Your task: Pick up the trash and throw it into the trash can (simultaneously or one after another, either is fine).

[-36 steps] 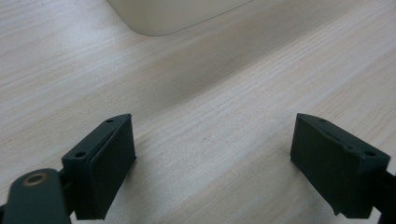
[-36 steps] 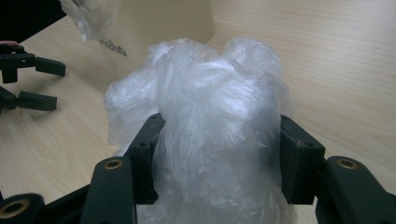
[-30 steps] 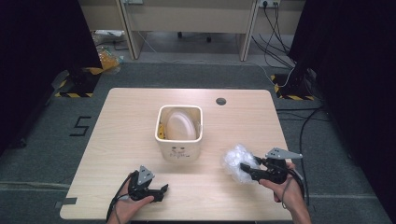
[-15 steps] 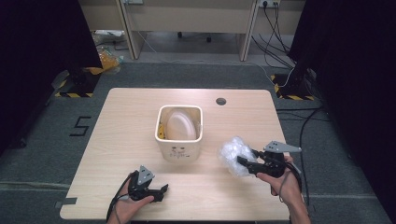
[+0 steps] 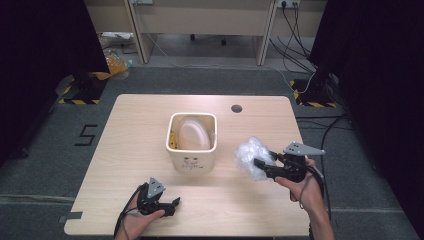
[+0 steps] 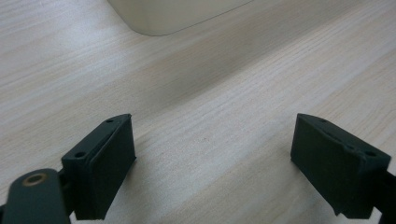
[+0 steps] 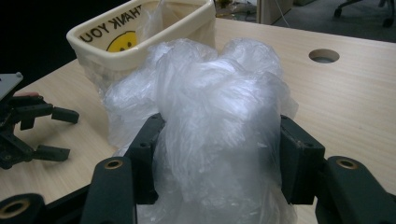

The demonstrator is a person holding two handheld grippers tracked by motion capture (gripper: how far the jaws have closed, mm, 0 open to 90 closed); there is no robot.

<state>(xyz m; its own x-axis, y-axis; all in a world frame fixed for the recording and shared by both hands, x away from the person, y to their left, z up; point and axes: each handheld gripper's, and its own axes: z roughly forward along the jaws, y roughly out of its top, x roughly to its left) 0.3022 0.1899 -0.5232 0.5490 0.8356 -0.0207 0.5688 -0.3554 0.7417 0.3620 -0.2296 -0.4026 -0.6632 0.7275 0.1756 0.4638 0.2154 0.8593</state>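
Plastic, clear and crumpled into a loose bundle, is what the right gripper (image 7: 212, 158) holds: the plastic wrap (image 7: 210, 121) bulges up and forward between the two black jaws, which press into it from either side, and its creased, glossy folds catch white highlights. In the high view the same plastic wrap (image 5: 252, 157) sticks out ahead of the right gripper (image 5: 260, 165), above the table (image 5: 125, 130) and off its surface, toward the side where the bin stands. Beyond the bundle, ahead and to the left of the right claw in its own view, stands a cream-coloured bin (image 7: 140, 35) with rounded corners; a thin plastic liner (image 7: 152, 16) rises from its mouth. From above, the bin (image 5: 192, 162) holds a pale, rounded object that I cannot identify, with something yellow along its left inner wall. Black capitals on the liner read "THANK YOU" upside down, over a yellow smiley face (image 7: 120, 43); a small faint face is also drawn on the bin's near wall. The left gripper (image 6: 215, 158) rests low over bare wood, jaws wide apart with nothing between them, the bin's base ahead of it. A round cable hole (image 7: 323, 55) lies further ahead and to the right of the right claw.
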